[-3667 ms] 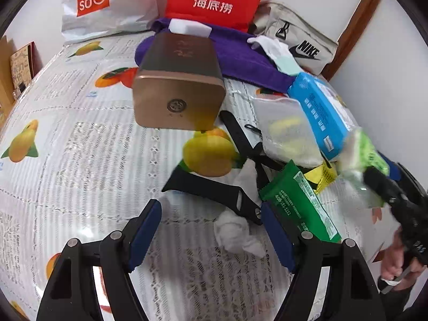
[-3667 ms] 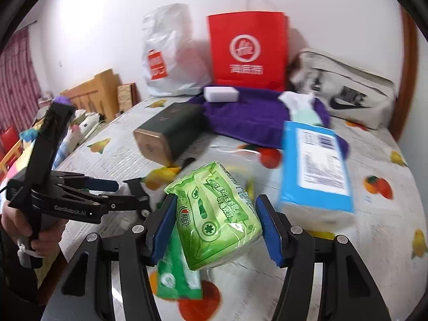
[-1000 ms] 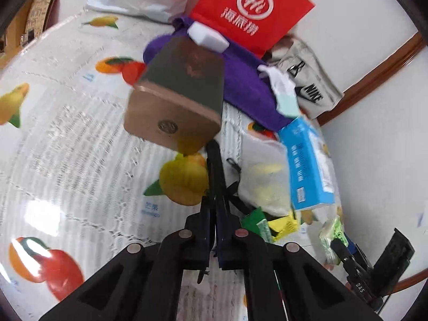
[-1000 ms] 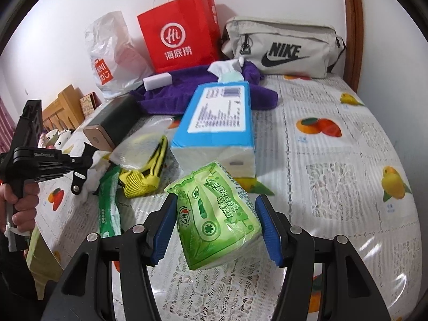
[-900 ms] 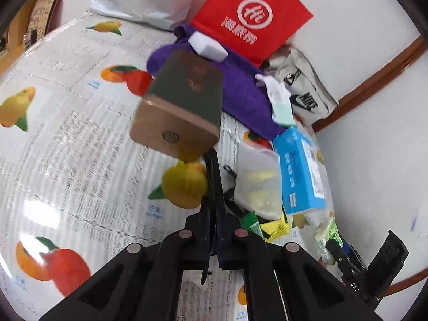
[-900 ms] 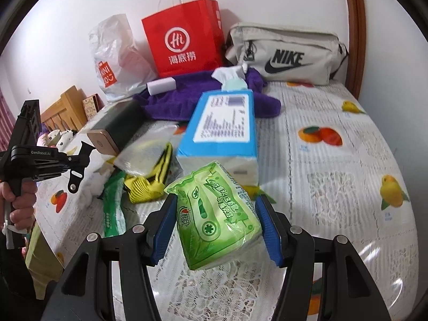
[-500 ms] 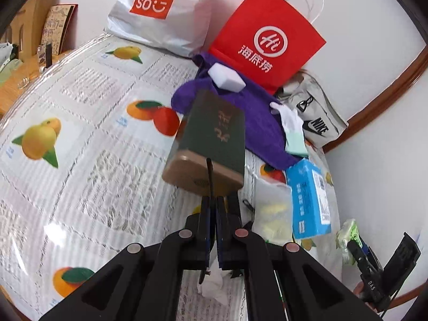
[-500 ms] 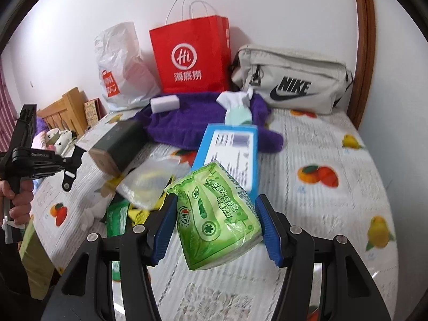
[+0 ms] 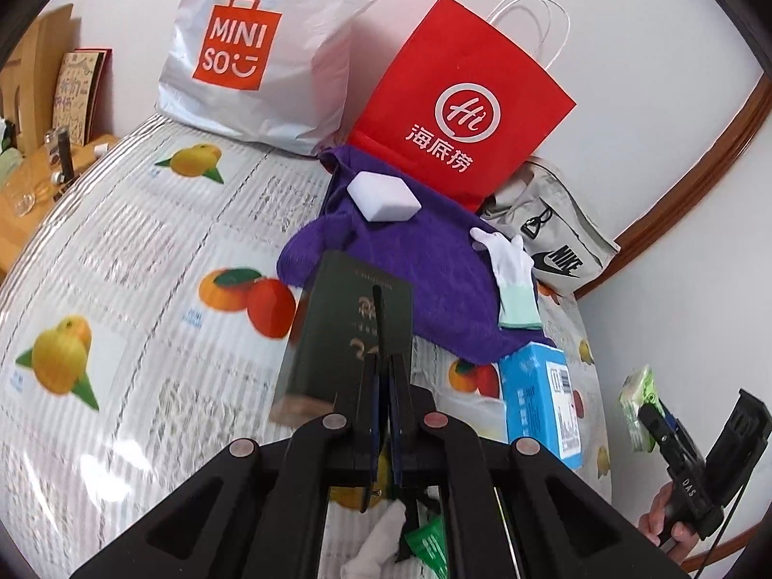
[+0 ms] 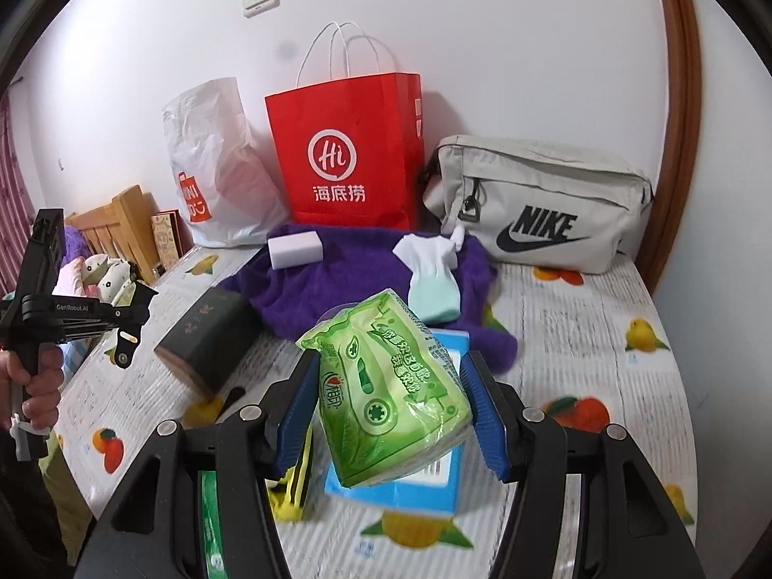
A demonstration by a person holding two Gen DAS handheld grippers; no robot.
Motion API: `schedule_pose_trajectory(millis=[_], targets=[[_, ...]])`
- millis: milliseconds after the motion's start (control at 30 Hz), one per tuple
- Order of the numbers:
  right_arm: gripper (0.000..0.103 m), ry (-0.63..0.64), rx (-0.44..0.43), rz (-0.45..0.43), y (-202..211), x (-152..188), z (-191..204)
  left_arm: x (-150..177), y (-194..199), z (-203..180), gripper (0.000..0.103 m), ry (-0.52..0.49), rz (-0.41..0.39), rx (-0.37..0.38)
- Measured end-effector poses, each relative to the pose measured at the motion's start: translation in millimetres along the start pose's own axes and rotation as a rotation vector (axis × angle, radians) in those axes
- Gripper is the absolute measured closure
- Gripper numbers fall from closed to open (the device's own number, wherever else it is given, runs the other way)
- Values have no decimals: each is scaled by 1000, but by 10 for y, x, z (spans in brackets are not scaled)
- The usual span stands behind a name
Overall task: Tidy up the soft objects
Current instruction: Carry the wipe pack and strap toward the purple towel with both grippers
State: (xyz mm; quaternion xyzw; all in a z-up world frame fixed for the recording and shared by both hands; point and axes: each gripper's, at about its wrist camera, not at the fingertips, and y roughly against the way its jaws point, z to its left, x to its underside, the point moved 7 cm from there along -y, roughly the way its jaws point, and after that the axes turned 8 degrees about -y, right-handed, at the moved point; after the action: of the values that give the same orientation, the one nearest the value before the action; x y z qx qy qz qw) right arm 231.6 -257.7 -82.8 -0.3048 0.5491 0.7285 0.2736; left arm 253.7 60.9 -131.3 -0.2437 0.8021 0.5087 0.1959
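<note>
My left gripper (image 9: 383, 362) is shut on a thin black strap (image 9: 377, 313), which sticks out past the jaws above the dark green box (image 9: 352, 333). In the right wrist view the left gripper (image 10: 140, 304) hovers off the table's left side, the strap's end (image 10: 126, 345) dangling from it. My right gripper (image 10: 392, 362) is shut on a green tissue pack (image 10: 386, 395), held in the air over the blue tissue box (image 10: 400, 487). A purple towel (image 10: 357, 270) lies farther back with a white block (image 10: 294, 251) and a white-and-mint glove (image 10: 432, 280) on it.
A red paper bag (image 10: 345, 154), a white Miniso bag (image 9: 251, 48) and a grey Nike bag (image 10: 535, 202) stand along the wall. A crumpled white tissue (image 9: 376, 545) and a green packet (image 9: 427, 545) lie under the left gripper. A wooden bed frame (image 10: 120, 227) lies to the left.
The left gripper, open 3.7 s ago, has shut on the strap. Over the last second both grippers rose with their loads, and the bags at the wall came further into view.
</note>
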Motion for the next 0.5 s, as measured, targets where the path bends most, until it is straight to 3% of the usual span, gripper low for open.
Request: schedule_pose_trajectory(millis=[500], targets=[[45,11,7,31,-531,-341,-48,-367,-390,33,99,-19,30,-24]])
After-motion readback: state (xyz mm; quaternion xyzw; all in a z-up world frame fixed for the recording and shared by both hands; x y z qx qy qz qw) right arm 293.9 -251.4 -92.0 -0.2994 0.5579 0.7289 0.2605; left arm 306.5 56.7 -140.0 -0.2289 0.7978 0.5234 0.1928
